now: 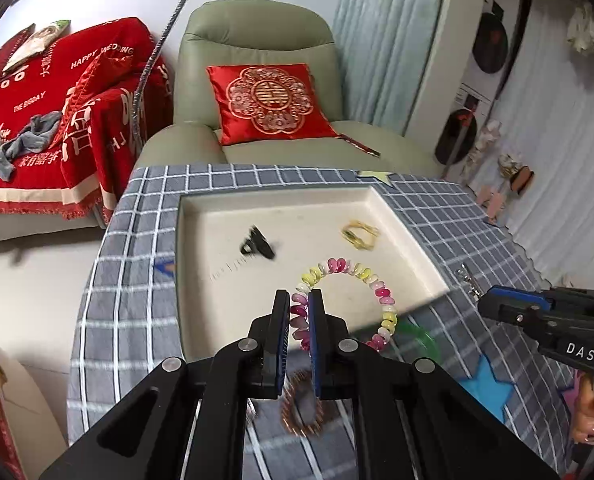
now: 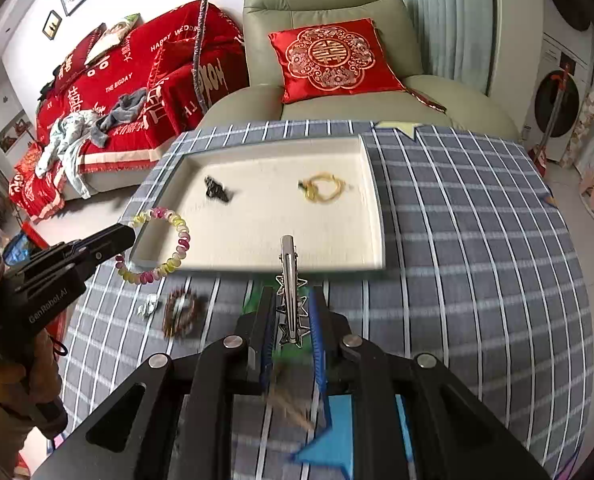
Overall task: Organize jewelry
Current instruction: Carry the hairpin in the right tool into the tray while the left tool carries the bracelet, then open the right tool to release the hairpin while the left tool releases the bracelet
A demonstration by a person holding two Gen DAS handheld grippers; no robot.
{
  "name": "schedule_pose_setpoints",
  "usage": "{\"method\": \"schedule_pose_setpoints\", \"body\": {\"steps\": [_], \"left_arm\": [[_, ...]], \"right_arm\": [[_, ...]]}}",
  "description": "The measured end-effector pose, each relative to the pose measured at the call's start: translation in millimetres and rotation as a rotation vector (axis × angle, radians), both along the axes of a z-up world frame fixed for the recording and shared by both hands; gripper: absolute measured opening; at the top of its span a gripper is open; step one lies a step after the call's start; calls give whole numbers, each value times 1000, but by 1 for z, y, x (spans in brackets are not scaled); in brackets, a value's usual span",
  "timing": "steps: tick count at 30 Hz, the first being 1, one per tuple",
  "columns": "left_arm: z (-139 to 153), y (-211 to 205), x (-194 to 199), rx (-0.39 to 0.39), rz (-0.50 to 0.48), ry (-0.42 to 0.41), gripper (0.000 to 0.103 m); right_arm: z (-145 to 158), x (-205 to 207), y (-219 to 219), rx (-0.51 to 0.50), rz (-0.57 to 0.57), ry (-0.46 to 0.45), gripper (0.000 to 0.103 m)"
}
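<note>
Between the closed jaws of the left gripper (image 1: 299, 336): a coiled bracelet of pink, yellow and white beads (image 1: 361, 280), pinched at one side, the rest of the loop hanging free above the near edge of the tray. Between the nearly closed jaws of the right gripper (image 2: 293, 320): a silver hair clip with wire stars (image 2: 289, 280), held upright, tip pointing toward the tray. Just beyond both, on the checked cloth of the desk (image 2: 477, 220): a shallow white tray (image 2: 373, 184), holding a black clip (image 2: 216, 190) at the left and a yellowish bracelet (image 2: 325, 190) at the right, well apart, with much bare floor between. Still outside the tray, on the cloth near the grippers: a dark brown bead bracelet (image 2: 181, 316), a small silver piece (image 2: 149, 305) beside it, and something green (image 1: 421, 336), partly hidden, kind not clear. Judged from this: two pieces already sorted, two more lifted and close to the tray, not yet set down, and at least two or three remaining on the desk afterwards.
</note>
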State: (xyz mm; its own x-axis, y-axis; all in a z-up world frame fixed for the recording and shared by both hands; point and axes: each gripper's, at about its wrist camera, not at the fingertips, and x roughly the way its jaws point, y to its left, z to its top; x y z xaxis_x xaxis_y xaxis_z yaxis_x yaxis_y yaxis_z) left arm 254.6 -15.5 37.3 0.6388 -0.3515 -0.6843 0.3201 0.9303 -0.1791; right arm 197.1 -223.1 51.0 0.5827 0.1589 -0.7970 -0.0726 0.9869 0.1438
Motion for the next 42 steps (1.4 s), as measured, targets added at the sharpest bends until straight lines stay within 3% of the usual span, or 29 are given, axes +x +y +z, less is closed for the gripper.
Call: {"method": "schedule_pose_setpoints", "body": {"steps": [10,19,35,42], "left_arm": [[-39,-7,60,69,19,103,24],[-70,-19,90,132,23,190,24],[-81,-38,113,250,64,150,24],[-80,-37,112,244,72,150,24]], "right_arm": [[-37,81,4,28,8,86,18],[-78,120,3,19,12,181,18],[-90,153,-7,-3,-48,158,18],[-90,151,-4,-20,-46,149,19]]}}
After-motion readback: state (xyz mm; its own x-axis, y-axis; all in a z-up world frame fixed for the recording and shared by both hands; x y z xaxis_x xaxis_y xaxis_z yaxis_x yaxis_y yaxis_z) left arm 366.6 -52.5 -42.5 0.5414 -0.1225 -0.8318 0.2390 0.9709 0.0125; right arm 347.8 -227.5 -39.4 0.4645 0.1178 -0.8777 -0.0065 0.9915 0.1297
